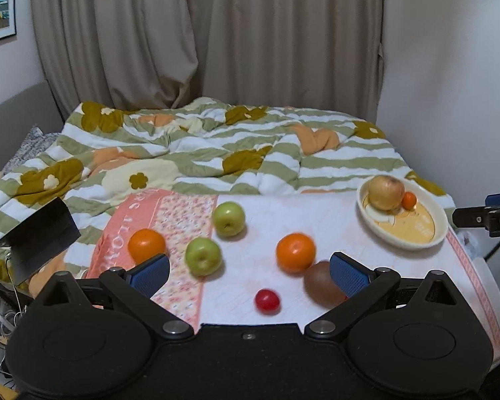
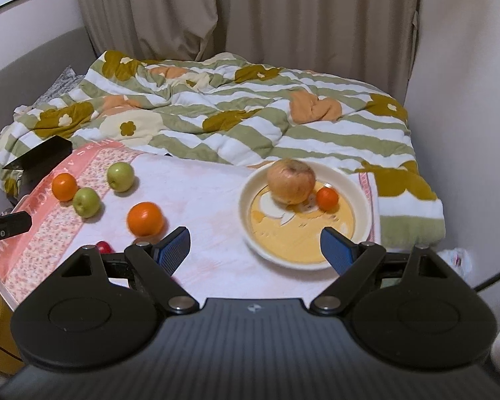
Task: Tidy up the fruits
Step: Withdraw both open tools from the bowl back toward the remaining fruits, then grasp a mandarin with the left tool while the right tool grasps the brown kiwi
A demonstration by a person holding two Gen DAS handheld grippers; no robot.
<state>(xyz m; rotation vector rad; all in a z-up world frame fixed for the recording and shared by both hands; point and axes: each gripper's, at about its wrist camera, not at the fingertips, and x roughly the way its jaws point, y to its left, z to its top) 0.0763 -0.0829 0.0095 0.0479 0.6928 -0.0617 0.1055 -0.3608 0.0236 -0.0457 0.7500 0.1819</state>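
On the pink and white cloth (image 1: pixel 266 220) lie two green apples (image 1: pixel 229 218) (image 1: pixel 203 256), two oranges (image 1: pixel 146 245) (image 1: pixel 295 252), a brown kiwi (image 1: pixel 321 283) and a small red fruit (image 1: pixel 267 301). A cream bowl (image 2: pixel 363 213) at the right holds a yellowish apple (image 2: pixel 290 181) and a small orange fruit (image 2: pixel 327 198). My left gripper (image 1: pixel 250 271) stands open above the red fruit, its right finger in front of the kiwi. My right gripper (image 2: pixel 255 248) is open just before the bowl's near rim, holding nothing.
A rumpled green-striped flowered quilt (image 1: pixel 216 146) covers the bed behind the cloth. A dark box (image 1: pixel 40 236) sits at the cloth's left edge. Beige curtains (image 1: pixel 216 33) hang at the back, and a white wall (image 2: pixel 466 100) is close on the right.
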